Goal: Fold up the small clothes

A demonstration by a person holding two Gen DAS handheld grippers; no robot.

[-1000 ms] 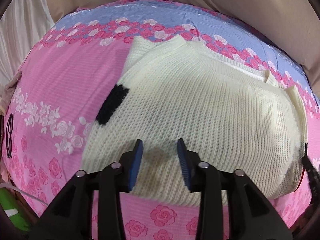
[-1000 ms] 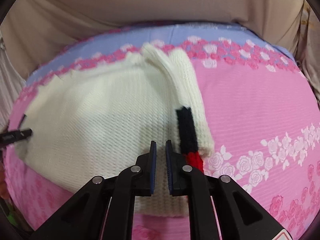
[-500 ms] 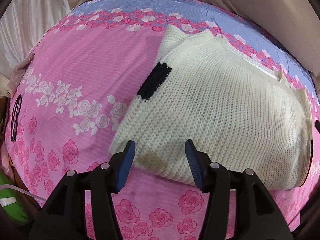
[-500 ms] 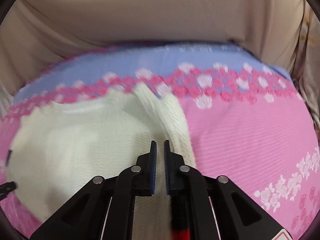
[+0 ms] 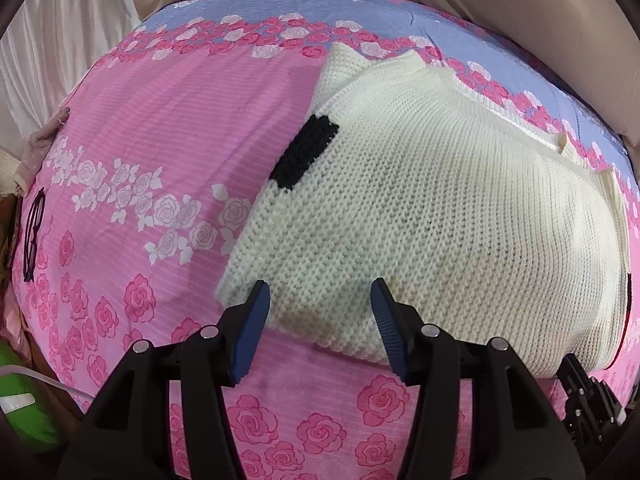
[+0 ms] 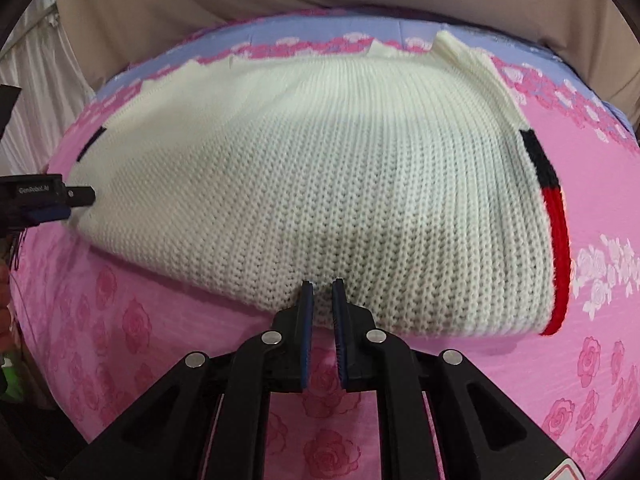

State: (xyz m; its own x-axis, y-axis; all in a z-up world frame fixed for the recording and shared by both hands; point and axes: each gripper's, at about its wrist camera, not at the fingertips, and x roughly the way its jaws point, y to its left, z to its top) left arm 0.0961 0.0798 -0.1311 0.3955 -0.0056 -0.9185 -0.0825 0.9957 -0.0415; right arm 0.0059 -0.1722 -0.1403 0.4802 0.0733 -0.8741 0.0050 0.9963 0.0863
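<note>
Since a second ago the left gripper (image 5: pixel 320 300) has spread its jaws wider and slid toward the sweater's (image 5: pixel 440 216) near left corner, while the right gripper (image 6: pixel 322 292) has swung from the striped sleeve side across to the middle of the near hem. Released, the left jaws straddle that corner with nothing pinched, cream knit filling the view from 12 to 3 o'clock. Clenched nearly tight, the right fingers meet the hem edge at 12 o'clock; whether they pinch knit I cannot tell. Folded, the sweater lies flat on the pink rose bedsheet (image 5: pixel 160 152), its black-and-red stripe (image 6: pixel 554 216) at 3 o'clock in the right view. Small lettering on the left gripper's body (image 6: pixel 34 191) looks like "GenRobot.AI".
</note>
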